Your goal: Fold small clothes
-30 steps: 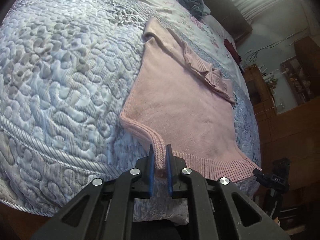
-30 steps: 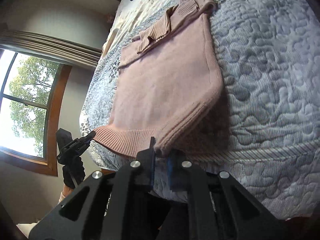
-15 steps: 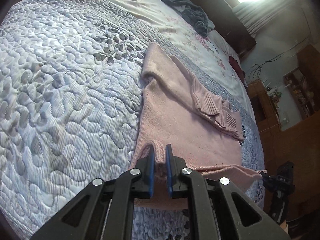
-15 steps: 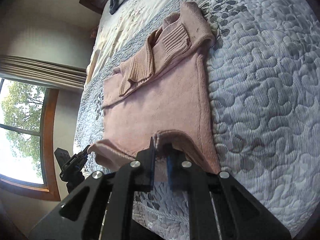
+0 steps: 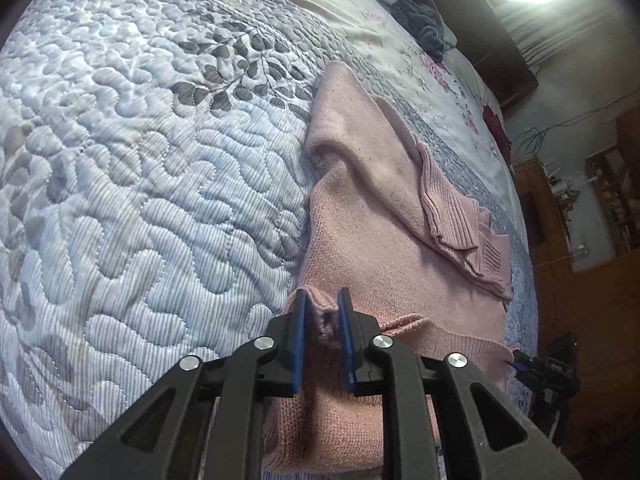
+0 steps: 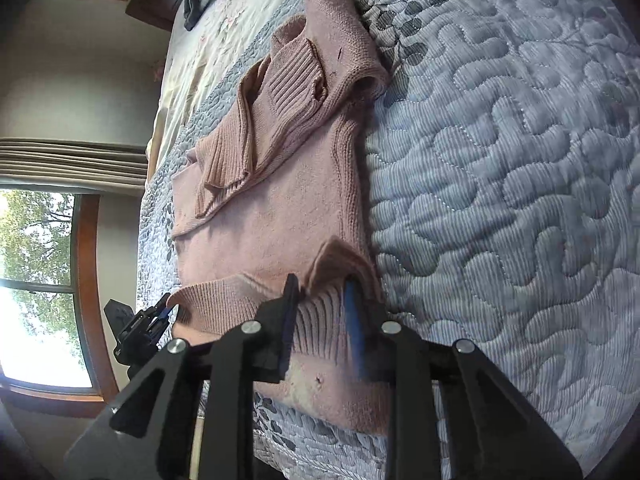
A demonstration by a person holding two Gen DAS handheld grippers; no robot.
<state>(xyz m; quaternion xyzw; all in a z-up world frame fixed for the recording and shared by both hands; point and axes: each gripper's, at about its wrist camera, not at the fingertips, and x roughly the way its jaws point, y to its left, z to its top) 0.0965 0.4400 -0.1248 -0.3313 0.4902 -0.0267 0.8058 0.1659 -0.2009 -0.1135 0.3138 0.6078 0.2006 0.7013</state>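
Observation:
A pink knit sweater (image 5: 380, 264) lies flat on the bed quilt, with its ribbed sleeves (image 5: 448, 216) folded across the chest. Its bottom hem (image 5: 440, 332) has been brought up over the body. My left gripper (image 5: 321, 300) stands open over one hem corner, and a loose bunch of knit sits between its blue pads. In the right wrist view the same sweater (image 6: 272, 224) shows its sleeves (image 6: 280, 92) crossed at the far end. My right gripper (image 6: 320, 284) is open wider, with the ribbed hem (image 6: 224, 300) slack between its fingers.
The pale blue quilt (image 5: 160, 160) spreads wide on the sweater's outer side in each view. Dark clothes (image 5: 420, 12) lie near the headboard on a floral sheet. Wooden furniture (image 5: 600, 280) stands past the bed edge. A window (image 6: 36, 280) is beside the bed.
Both grippers carried the hem up off the bed edge and over the sweater's body toward the sleeves. Their fingers, shut on the hem before, have now spread apart.

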